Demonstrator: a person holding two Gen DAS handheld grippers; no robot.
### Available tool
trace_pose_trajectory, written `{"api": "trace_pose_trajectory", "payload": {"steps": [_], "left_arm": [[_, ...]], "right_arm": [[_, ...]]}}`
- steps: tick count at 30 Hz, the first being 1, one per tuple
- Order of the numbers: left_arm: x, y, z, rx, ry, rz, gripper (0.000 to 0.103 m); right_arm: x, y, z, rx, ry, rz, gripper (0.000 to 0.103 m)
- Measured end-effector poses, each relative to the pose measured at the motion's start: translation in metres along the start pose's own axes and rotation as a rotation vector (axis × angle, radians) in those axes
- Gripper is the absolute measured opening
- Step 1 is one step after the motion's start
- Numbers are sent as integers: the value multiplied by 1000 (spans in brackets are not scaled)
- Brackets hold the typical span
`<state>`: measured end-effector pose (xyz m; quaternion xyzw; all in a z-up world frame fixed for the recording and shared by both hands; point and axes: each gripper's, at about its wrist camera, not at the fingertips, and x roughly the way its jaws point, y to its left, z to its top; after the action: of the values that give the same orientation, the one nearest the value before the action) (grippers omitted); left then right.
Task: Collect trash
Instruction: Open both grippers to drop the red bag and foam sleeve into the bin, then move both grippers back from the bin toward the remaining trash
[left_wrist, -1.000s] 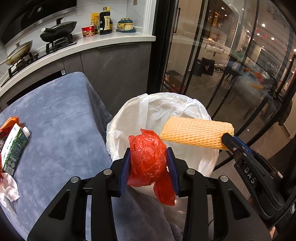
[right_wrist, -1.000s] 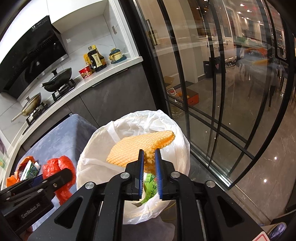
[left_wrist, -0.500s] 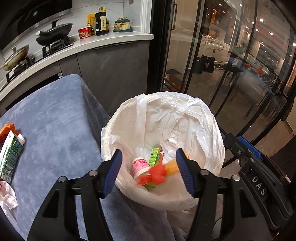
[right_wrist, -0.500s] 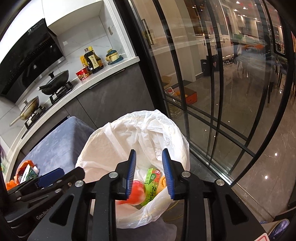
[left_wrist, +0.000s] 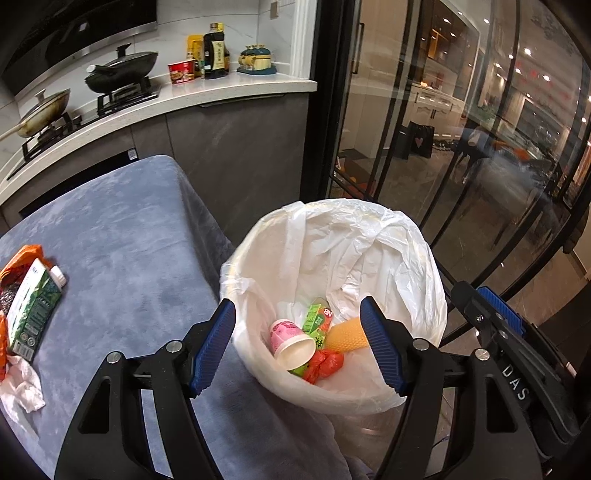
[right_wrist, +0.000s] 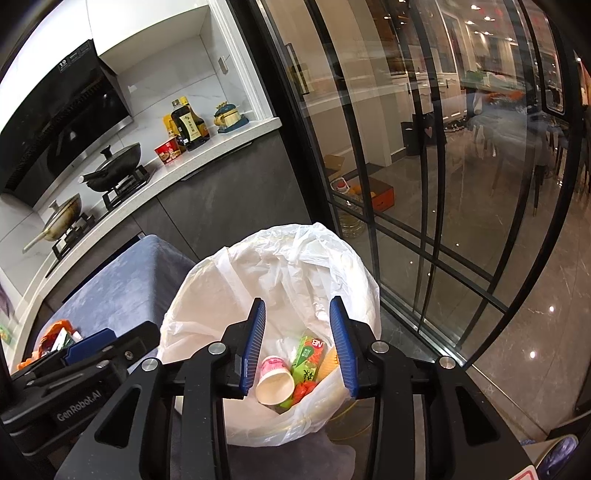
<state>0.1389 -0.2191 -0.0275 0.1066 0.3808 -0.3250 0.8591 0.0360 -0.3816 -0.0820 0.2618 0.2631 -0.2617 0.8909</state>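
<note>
A bin lined with a white bag (left_wrist: 369, 236) stands beside the table; it also shows in the right wrist view (right_wrist: 229, 280). Inside lie a red plastic bag (left_wrist: 325, 363), a yellow foam sleeve (left_wrist: 345, 336), a pink cup (left_wrist: 290, 339) and a green carton (left_wrist: 317, 321). My left gripper (left_wrist: 297, 349) is open and empty above the bin's near rim. My right gripper (right_wrist: 297, 345) is open and empty over the bin, right of the left one. More trash sits at the table's left: a green carton (left_wrist: 31, 310), an orange wrapper (left_wrist: 22, 258) and a white tissue (left_wrist: 22, 384).
The table has a grey-blue cloth (left_wrist: 122, 266). Behind it runs a kitchen counter (left_wrist: 184, 96) with pans and bottles. Glass doors with black frames (left_wrist: 480, 166) stand close behind and right of the bin.
Both grippers opened. The red bag fell from the left one and the yellow foam sleeve from the right one into the bin, where they now lie still.
</note>
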Motion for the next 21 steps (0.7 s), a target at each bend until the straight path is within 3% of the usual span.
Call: {"api": "trace_pose_trajectory", "payload": {"steps": [3,7,21], "left_arm": [[-10,10,-3,-14,-11,13,67],[-27,29,-8,-49,-29,34,73],[-97,125,-39,-210,-88,143,79]], "right_arm": [[-6,7,-1,-7,-9,5,43],[-13,20,-4,-26,-12,21,43],[-45,101,-25,-141,-10,130,45]]}}
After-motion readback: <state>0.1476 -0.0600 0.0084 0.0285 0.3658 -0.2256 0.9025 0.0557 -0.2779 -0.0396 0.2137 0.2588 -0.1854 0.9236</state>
